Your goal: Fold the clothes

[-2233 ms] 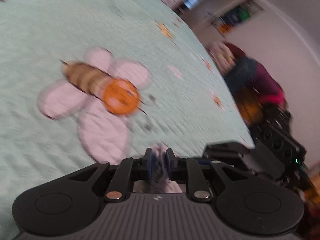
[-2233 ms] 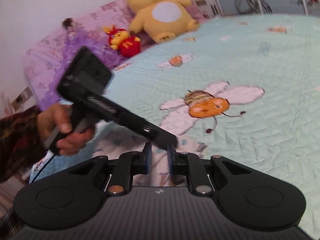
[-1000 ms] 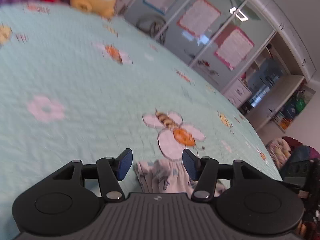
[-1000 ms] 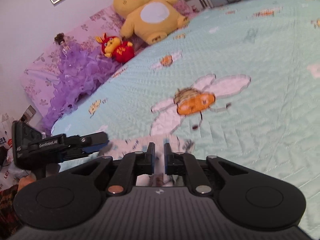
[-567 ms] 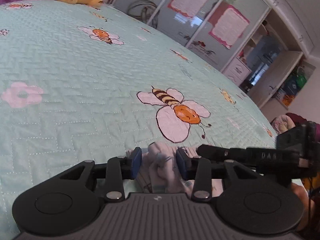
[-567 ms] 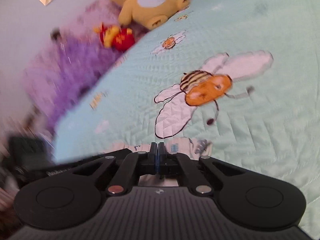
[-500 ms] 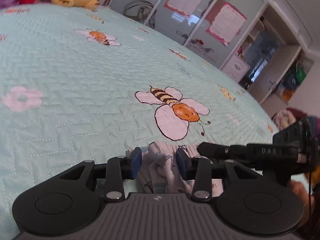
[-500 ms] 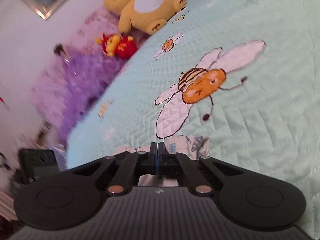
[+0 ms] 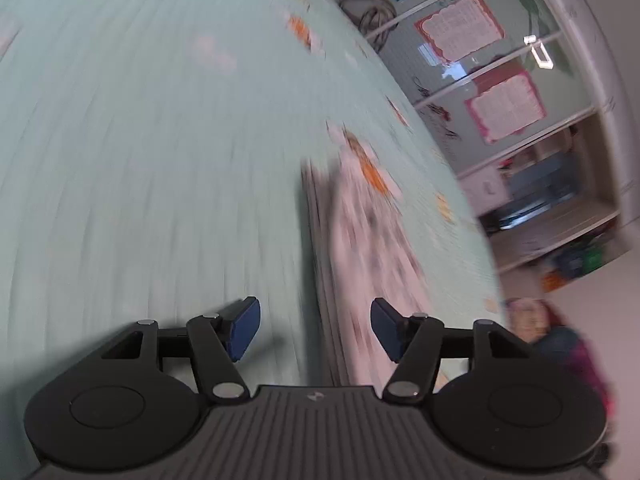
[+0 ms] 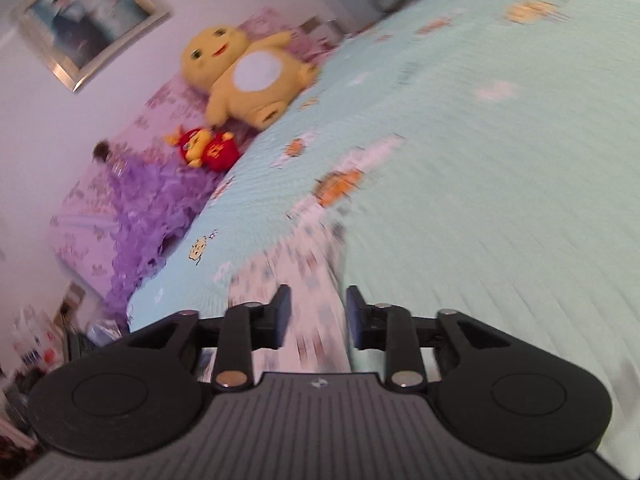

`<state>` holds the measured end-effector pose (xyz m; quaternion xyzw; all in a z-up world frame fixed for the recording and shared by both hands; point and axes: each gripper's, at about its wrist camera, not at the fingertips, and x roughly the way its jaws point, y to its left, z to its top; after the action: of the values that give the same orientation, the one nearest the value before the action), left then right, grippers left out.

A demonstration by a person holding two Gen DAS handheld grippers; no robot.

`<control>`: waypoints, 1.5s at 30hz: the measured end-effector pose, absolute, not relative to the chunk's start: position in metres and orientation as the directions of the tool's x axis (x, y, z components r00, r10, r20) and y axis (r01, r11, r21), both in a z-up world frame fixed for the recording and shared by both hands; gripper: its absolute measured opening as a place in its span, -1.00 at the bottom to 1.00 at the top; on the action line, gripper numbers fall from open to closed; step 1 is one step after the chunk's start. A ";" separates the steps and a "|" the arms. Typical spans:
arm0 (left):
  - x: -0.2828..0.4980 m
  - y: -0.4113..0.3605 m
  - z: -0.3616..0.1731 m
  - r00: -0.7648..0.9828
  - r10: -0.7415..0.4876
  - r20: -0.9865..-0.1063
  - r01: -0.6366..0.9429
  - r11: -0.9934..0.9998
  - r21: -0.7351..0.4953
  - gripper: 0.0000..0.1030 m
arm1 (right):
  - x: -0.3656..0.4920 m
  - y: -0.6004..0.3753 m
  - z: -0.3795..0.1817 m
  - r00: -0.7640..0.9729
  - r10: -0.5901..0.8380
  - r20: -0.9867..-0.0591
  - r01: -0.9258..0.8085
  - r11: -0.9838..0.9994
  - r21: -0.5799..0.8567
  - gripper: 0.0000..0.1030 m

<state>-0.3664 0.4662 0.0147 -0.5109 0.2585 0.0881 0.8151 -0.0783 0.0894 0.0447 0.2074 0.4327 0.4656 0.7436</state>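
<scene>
Both wrist views are smeared with motion blur over a mint quilt. The left gripper points down at a slant toward the bed, its view rolled so the far wall stands tilted. Its blue pads are spread wide and opening, pressing on nothing. A pale printed garment lies flat on the quilt as a long strip running away from the gripper, its near end passing under the gap between the jaws and beside the right-hand finger; whether it touches a pad cannot be told through the blur.

The right gripper also slants down at the bed, rolled the other way. Its jaws are parting. The same garment lies below and ahead of the gap, its right edge running toward the right-hand finger, and neither pad pinches it.

Beyond the cloth an orange bee patch shows on the quilt. At the head of the bed sit a yellow plush, a small red toy and a purple frilled heap, under a framed picture.
</scene>
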 end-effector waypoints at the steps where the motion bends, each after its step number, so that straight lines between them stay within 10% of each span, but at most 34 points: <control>1: -0.377 0.454 0.015 0.856 -0.132 -0.500 -0.396 0.455 -0.798 0.26 | -0.089 0.075 0.038 0.181 0.868 -0.463 -0.477 0.489 0.730 -0.05; 14: -0.347 0.398 0.002 0.902 -0.087 -0.423 -0.363 0.374 -0.853 0.42 | -0.127 0.079 -0.016 0.203 0.909 -0.363 -0.226 0.404 0.886 -0.05; 17: -0.337 0.400 0.004 0.893 -0.083 -0.442 -0.374 0.409 -0.833 0.08 | -0.126 0.090 -0.015 0.202 0.906 -0.372 -0.245 0.414 0.877 -0.09; 19: -0.332 0.406 0.002 0.883 -0.099 -0.459 -0.382 0.416 -0.825 -0.37 | -0.126 0.096 -0.013 0.195 0.893 -0.406 -0.246 0.445 0.861 -0.58; 28: -0.359 0.450 0.036 0.886 -0.164 -0.435 -0.310 0.489 -0.816 -0.64 | -0.174 0.104 0.023 0.238 0.886 -0.397 -0.137 0.436 0.890 -0.72; 36: -0.352 0.460 0.000 0.837 -0.198 -0.511 -0.361 0.502 -0.786 -0.35 | -0.191 0.116 0.000 0.268 0.802 -0.534 -0.199 0.588 0.784 -0.59; 41: -0.370 0.462 0.022 0.846 -0.072 -0.528 -0.425 0.506 -0.751 0.23 | -0.197 0.105 0.031 0.377 0.733 -0.566 -0.300 0.675 0.674 -0.44; 45: -0.377 0.464 0.047 0.849 0.041 -0.527 -0.467 0.526 -0.711 0.26 | -0.183 0.107 0.051 0.452 0.719 -0.528 -0.380 0.691 0.615 -0.42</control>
<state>-0.3773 0.4642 0.0466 -0.4631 0.2300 0.1508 0.8425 -0.1830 0.1074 0.0514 0.2096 0.4040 0.3326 0.8260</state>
